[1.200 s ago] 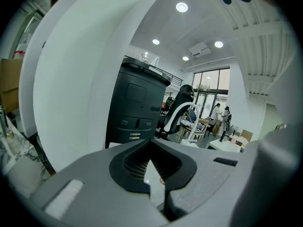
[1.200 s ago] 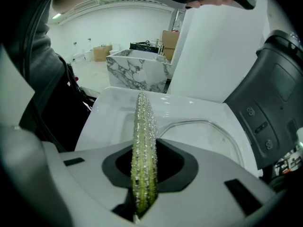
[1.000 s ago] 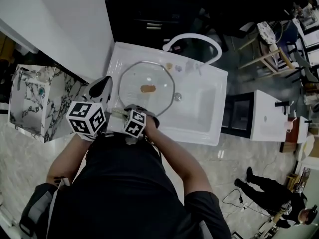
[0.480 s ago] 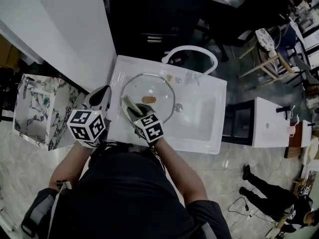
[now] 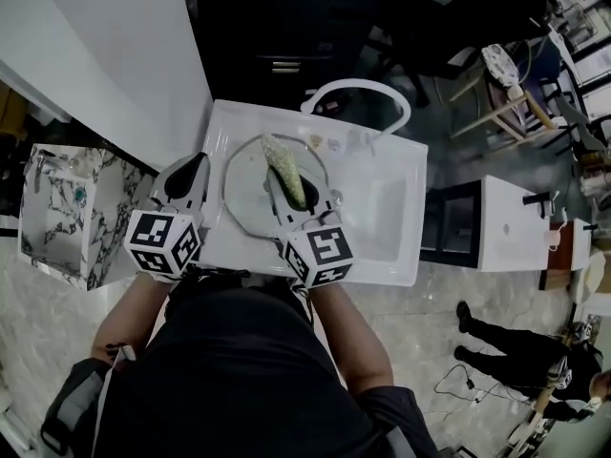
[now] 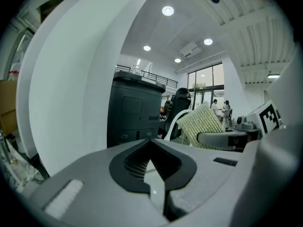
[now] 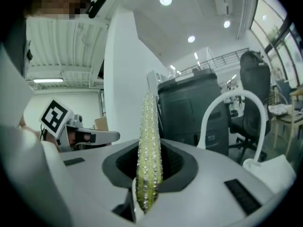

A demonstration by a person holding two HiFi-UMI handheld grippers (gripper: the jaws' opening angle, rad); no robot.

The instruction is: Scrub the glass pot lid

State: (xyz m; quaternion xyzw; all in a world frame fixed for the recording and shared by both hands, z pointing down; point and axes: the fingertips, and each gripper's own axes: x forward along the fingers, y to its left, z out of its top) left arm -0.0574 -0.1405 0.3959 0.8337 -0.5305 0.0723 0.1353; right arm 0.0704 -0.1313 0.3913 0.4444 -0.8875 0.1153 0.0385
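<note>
Glass pot lid (image 5: 245, 191), clear, round, sponge (image 5: 284, 172) above it.

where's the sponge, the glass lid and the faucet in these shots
sponge (image 5: 284, 172): head view, middle of its textured face.
glass lid (image 5: 244, 195): head view, bare glass left of the sponge.
faucet (image 5: 361, 83): head view, top of the white arch.
</note>
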